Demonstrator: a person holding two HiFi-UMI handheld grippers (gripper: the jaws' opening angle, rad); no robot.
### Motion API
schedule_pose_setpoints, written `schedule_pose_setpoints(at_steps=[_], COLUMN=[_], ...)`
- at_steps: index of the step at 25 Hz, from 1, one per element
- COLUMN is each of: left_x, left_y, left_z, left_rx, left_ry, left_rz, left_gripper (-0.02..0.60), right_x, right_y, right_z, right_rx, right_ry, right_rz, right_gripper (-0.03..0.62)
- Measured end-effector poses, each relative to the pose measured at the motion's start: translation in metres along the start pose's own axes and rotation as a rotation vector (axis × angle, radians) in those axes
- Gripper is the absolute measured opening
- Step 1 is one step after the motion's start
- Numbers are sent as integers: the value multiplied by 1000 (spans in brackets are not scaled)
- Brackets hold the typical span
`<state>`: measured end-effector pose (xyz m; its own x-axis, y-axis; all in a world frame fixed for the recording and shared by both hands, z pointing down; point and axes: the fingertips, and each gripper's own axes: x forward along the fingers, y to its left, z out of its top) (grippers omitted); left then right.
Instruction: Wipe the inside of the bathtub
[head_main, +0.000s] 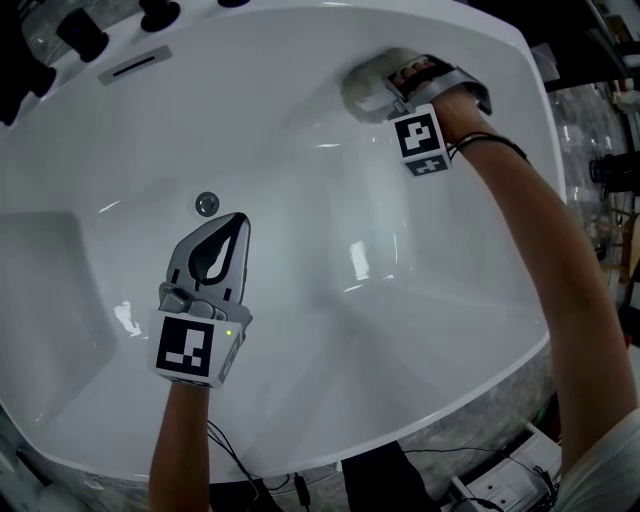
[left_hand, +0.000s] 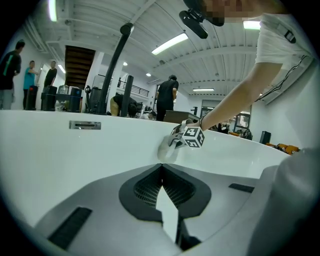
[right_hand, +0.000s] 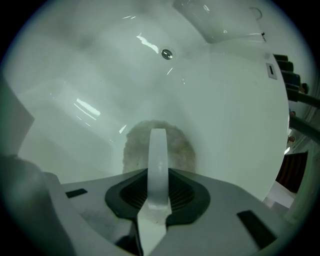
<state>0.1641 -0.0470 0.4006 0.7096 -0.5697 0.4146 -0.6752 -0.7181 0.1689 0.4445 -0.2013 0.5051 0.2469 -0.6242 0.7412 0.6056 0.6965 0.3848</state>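
Observation:
The white bathtub (head_main: 330, 330) fills the head view. High on its far right wall, my right gripper (head_main: 397, 84) is shut on the white strap handle (right_hand: 158, 155) of a round grey scrub pad (head_main: 366, 82). The pad (right_hand: 182, 148) lies flat against the tub wall. From the left gripper view the pad (left_hand: 165, 149) and the right gripper (left_hand: 176, 141) appear across the tub. My left gripper (head_main: 238, 224) hovers over the tub floor just below the drain (head_main: 207, 203). Its jaws (left_hand: 161, 168) are shut with nothing between them.
An overflow slot (head_main: 134, 66) and black tap knobs (head_main: 85, 36) sit at the far left rim. The drain (right_hand: 167, 54) also shows in the right gripper view. Several people (left_hand: 166, 97) stand beyond the tub. Cables (head_main: 470, 480) lie on the floor near the front rim.

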Motion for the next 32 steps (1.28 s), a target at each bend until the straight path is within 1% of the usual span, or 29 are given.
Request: schedule_pose_setpoints(at_steps=[5,9,13,20,24,32], left_x=[-13,-26,-38,-56,-69,-94], left_y=[11,26,38,58,68,96], left_z=[2,4,0,1,-2,-4], left_rx=[-1,-9,-14,-16,-19,-37], left_ry=[-6,-25,-15,-29,-24,-36], left_rz=[3,16,26,36,39,65], left_gripper=[11,11,12,12,11,11], right_x=[-10,-13,-17,-24,-30,-38], right_y=[-26,-35,-48,-68,-79,-105], right_z=[23,33,46,68,79,106], right_rx=[-8,-15,-22,-36,-43,-59], right_ry=[-26,-24,-32,-41,-47,-60], right_rz=[-22,-17,-20,-22,-22,-21], right_gripper=[95,95,95,97,95,97])
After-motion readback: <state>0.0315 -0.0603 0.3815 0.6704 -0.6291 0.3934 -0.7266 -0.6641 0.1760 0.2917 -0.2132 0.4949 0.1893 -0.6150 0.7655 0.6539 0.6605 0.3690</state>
